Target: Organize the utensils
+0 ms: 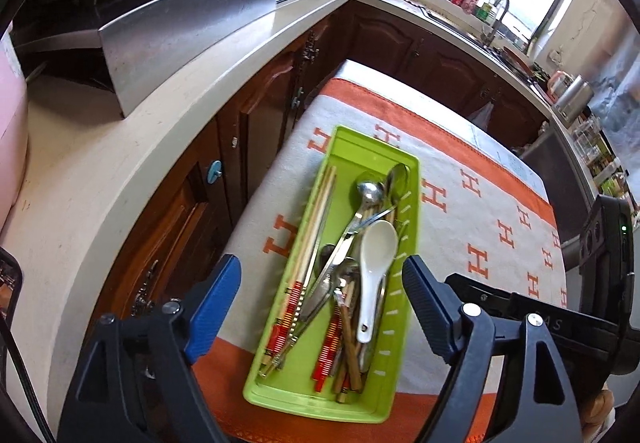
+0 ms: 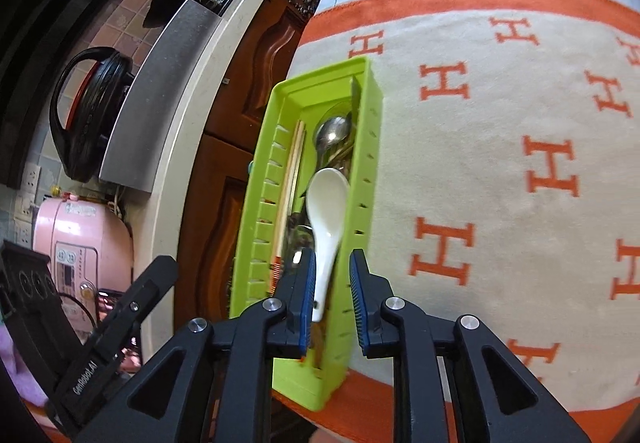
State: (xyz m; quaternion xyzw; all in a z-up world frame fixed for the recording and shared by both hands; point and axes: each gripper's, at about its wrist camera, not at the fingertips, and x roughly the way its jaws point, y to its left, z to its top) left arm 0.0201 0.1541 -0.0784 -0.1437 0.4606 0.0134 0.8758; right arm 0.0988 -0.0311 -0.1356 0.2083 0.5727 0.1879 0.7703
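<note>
A green utensil tray (image 1: 394, 375) lies on an orange-and-cream cloth. It holds a white ceramic spoon (image 1: 375, 255), metal spoons (image 1: 369, 192), a knife and several chopsticks (image 1: 316, 227) with red-banded ends. My left gripper (image 1: 320, 283) is open, its jaws wide apart above the tray's near half, holding nothing. In the right wrist view the tray (image 2: 368, 179) runs away from me. My right gripper (image 2: 331, 271) is open, its jaws either side of the white spoon's (image 2: 326, 207) handle, the left pad close against it.
The cloth (image 2: 500, 147) covers a small table beside brown kitchen cabinets (image 1: 192, 203). A pale counter (image 1: 120, 147) carries a steel hob guard (image 1: 188, 27), a pink rice cooker (image 2: 80, 239) and a black cooker (image 2: 88, 115). The right gripper's body (image 1: 600, 283) shows at the left view's right edge.
</note>
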